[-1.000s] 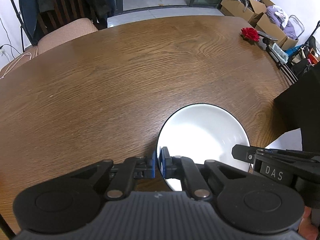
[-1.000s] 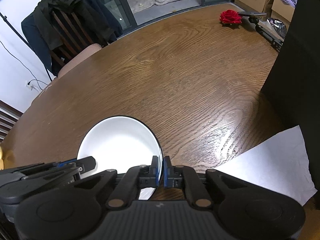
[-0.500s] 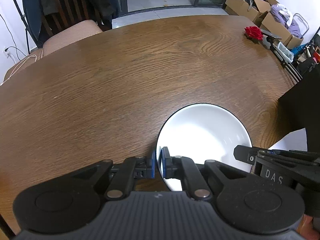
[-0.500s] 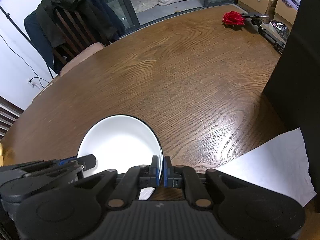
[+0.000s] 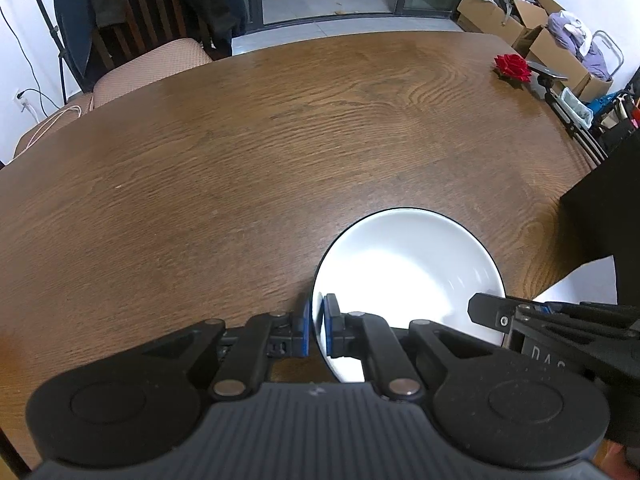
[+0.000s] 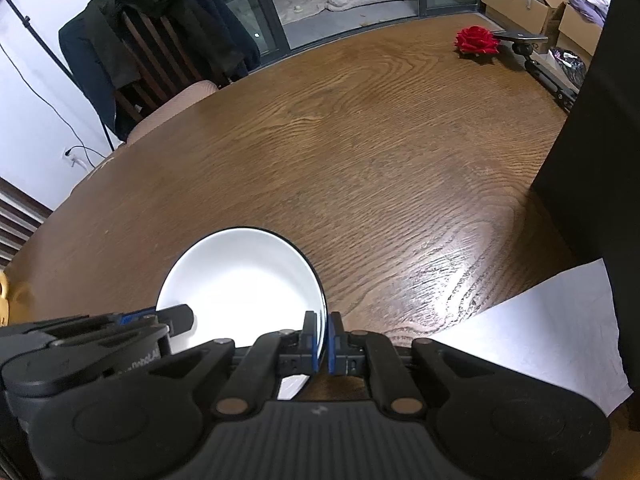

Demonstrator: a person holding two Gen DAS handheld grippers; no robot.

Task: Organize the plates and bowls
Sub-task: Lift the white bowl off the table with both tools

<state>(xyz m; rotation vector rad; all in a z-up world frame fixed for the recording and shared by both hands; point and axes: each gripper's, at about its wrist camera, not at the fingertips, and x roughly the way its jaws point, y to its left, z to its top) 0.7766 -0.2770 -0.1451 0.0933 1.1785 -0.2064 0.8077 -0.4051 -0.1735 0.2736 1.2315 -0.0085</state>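
White bowl (image 5: 408, 268), wooden table (image 5: 240, 168)

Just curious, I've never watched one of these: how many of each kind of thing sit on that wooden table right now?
White dish, pinched at its rim by both claws: 1
Red rose: 1
White paper sheet: 1
Black box: 1
Total: 4

A red rose (image 5: 513, 67) lay near the far edge of the brown wooden table (image 5: 256, 152). White paper (image 6: 536, 332) lay beside a black box (image 6: 596, 152), and a coat-draped chair (image 6: 160, 52) stood behind.
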